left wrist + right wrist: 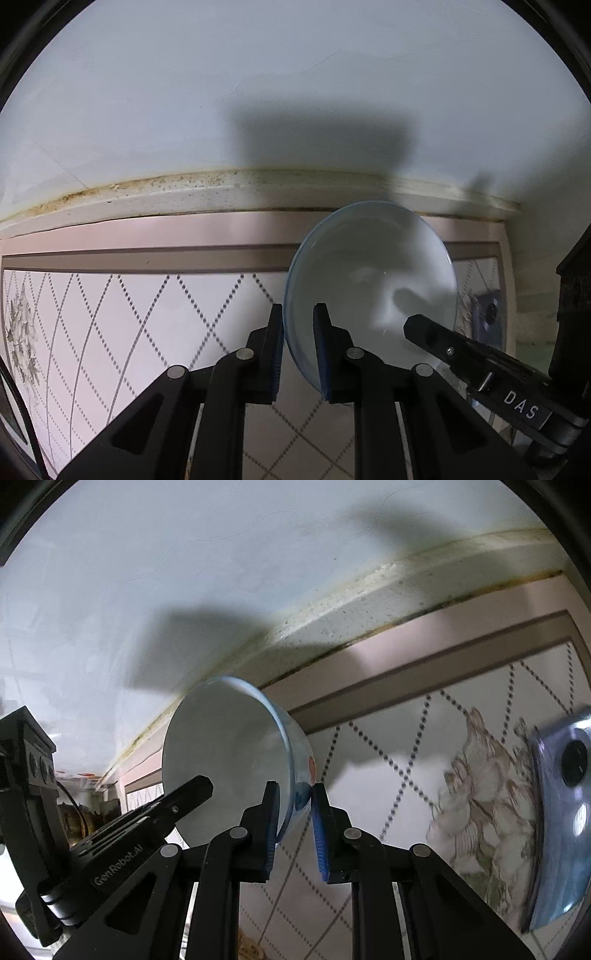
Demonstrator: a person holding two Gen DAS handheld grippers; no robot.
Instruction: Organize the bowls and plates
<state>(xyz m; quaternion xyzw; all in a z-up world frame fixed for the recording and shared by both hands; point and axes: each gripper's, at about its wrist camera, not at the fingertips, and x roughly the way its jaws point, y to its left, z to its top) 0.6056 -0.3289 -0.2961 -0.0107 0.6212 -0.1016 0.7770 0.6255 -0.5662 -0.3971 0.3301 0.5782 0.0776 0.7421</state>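
Note:
A white bowl with a pale blue rim is held up in the air, tilted on its side. My left gripper is shut on its rim, one finger inside and one outside. In the right wrist view the same bowl shows its white inside and a blue and orange pattern on the outer wall. My right gripper is shut on the opposite rim. Each gripper's black fingers show in the other's view: the right one and the left one.
Both cameras look up at a white ceiling with a stained cornice and patterned wall tiles. A blue phone is mounted at the right of the right wrist view.

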